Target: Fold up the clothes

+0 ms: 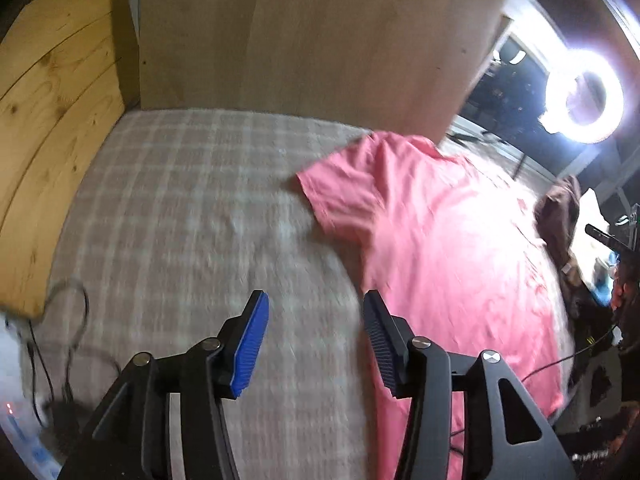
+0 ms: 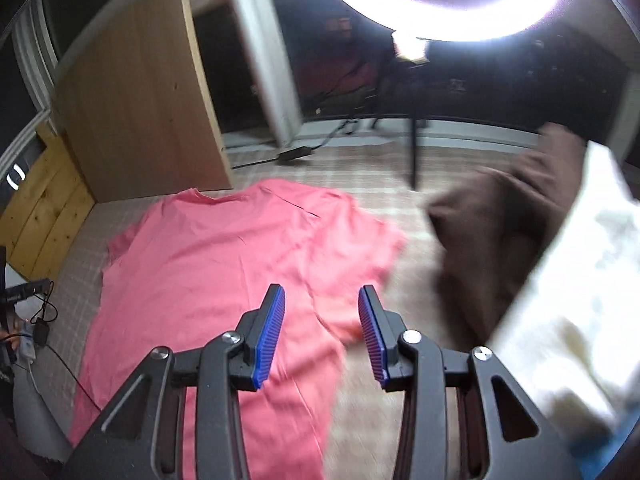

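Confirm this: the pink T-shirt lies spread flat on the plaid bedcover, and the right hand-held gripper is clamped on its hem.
Not clamped. In the right wrist view the right hand-held gripper is open, its blue pads apart above the pink T-shirt with nothing between them. The shirt does lie spread flat on the plaid bedcover.

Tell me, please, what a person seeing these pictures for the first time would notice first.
The eye goes first to the pink T-shirt, spread flat on the checked bed cover, and to the glaring ring light above the far side of the bed. Next come the blue-padded fingers of the left gripper and the right gripper, both open and empty above the cloth. A brown garment lies right of the shirt.
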The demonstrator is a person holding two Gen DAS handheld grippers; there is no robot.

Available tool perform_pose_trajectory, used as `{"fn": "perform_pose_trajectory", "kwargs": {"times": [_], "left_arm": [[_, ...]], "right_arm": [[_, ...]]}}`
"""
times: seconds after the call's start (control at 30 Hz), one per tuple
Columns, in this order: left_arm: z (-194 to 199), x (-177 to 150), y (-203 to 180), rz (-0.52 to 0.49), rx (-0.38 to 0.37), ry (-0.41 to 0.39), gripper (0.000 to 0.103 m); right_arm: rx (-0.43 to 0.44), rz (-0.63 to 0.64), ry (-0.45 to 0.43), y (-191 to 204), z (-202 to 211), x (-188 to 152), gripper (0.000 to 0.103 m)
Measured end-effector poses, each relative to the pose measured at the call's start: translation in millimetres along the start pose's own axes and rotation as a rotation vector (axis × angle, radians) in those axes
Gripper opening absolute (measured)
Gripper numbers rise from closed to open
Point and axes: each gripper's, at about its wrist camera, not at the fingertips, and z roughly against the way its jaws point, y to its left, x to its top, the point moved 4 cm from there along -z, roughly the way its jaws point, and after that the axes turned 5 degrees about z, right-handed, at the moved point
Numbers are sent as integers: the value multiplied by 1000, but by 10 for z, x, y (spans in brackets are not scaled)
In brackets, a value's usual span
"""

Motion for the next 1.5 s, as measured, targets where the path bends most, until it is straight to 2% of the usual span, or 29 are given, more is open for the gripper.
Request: {"fn": "perform_pose_trajectory", "kwargs": {"times": [0.1,0.2,0.27,0.37,0.5,0.67,0.7,0.8,0.93,1.1,1.27,1.33,1.4,1.5], "left_arm": [[126,-209,-126,-16,-40,32,47],[68,-462,-508,-68,-103,74,47],[71,-631,-804,-109,-158,98,47],[11,-945,-1361,-176,-230,139,47],[-216,-1460,-2270,-217,-351,209,47],[-580,-2199,-3514,-272,-422,289,48],[-658,-2368,-3753,-290,-427,311,48],[-835,-2736,-4214,-361,-374,320,48],[-1013,-2963,-4559,-379,-340,326,48],[-1160,-3032,-4799,-444,-299,311,48],[-1247,-3123,-4932,-488,-290,333,32],[-1265,-3113,-4919,-472,-275,325,32],[-1280,-3101,-4898,-452,-266,320,30],[-1285,-3071,-4871,-404,-275,308,6]], "right_arm": [[-45,-19,4,-197,382,-351,38],[-64,-63,16,-323,598,-726,38],[-51,-97,26,-386,620,-924,38],[-16,-76,48,-374,482,-1036,38],[18,63,63,-253,234,-899,38],[80,212,84,-203,-122,-609,38],[88,241,92,-209,-189,-577,38],[102,322,120,-238,-384,-501,38],[115,376,159,-315,-574,-481,38],[139,392,187,-414,-791,-439,38],[188,344,215,-456,-970,-321,38],[211,327,225,-429,-1038,-273,38],[217,337,234,-381,-1126,-241,43],[204,389,246,-292,-1294,-216,47]]}}
